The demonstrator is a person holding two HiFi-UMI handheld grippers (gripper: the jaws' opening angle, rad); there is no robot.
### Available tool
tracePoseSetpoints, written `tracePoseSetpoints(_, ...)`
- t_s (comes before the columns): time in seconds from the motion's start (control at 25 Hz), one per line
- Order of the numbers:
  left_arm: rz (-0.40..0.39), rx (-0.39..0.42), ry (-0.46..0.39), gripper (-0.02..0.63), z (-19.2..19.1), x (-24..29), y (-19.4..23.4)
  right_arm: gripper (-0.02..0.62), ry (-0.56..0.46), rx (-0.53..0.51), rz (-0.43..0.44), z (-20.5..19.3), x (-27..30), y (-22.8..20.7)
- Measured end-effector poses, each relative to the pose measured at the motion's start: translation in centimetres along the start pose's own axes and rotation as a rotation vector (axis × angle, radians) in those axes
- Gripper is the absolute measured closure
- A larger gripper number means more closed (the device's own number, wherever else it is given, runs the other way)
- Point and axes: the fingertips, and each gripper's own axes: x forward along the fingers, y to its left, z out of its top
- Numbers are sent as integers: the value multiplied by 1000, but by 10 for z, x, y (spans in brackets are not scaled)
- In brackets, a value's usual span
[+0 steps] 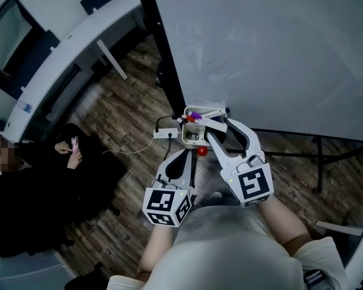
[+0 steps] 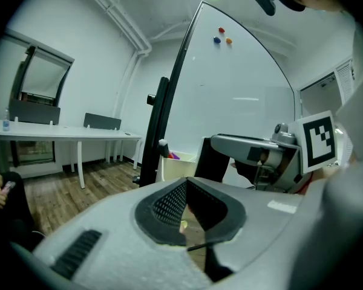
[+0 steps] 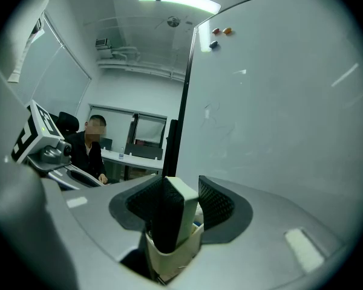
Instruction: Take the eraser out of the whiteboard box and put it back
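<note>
The eraser (image 3: pixel 169 216), black felt with a pale back, stands upright out of the cream whiteboard box (image 3: pixel 169 257). My right gripper (image 3: pixel 180 203) is shut on it, one pad against the felt side. In the head view my right gripper (image 1: pixel 207 123) reaches over the box (image 1: pixel 187 139), which hangs at the whiteboard's (image 1: pixel 260 53) lower left edge with a purple marker (image 1: pixel 194 115) in it. My left gripper (image 1: pixel 183 156) hangs just below the box, apart from it, shut and empty. In its own view my left gripper (image 2: pixel 185 189) points towards the box (image 2: pixel 169 165).
A person in dark clothes (image 1: pixel 24 180) sits on the wooden floor side at the left. A long white desk (image 1: pixel 66 47) runs along the far left. A power strip with a cable (image 1: pixel 163 133) lies by the board's black stand. Coloured magnets (image 2: pixel 221 35) stick high on the board.
</note>
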Motion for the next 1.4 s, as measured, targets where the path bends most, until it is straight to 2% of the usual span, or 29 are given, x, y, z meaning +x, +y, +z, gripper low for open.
tracePoseSetpoints(0.32, -15, 14, -1, 604, 4, -5, 0, 399, -46, -23, -22, 18, -1, -1)
tracePoseSetpoints(0.48, -16, 14, -7, 605, 6, -8, 3, 399, -30, 4, -37, 20, -1, 0)
tracePoseSetpoints(0.68, -17, 16, -12, 605, 9, -11, 5, 399, -83, -24, -41, 34, -2, 2)
tracePoseSetpoints(1.4, -50, 29, -14, 605, 14, -32, 4, 399, -112, -7, -93, 57, -23, 21)
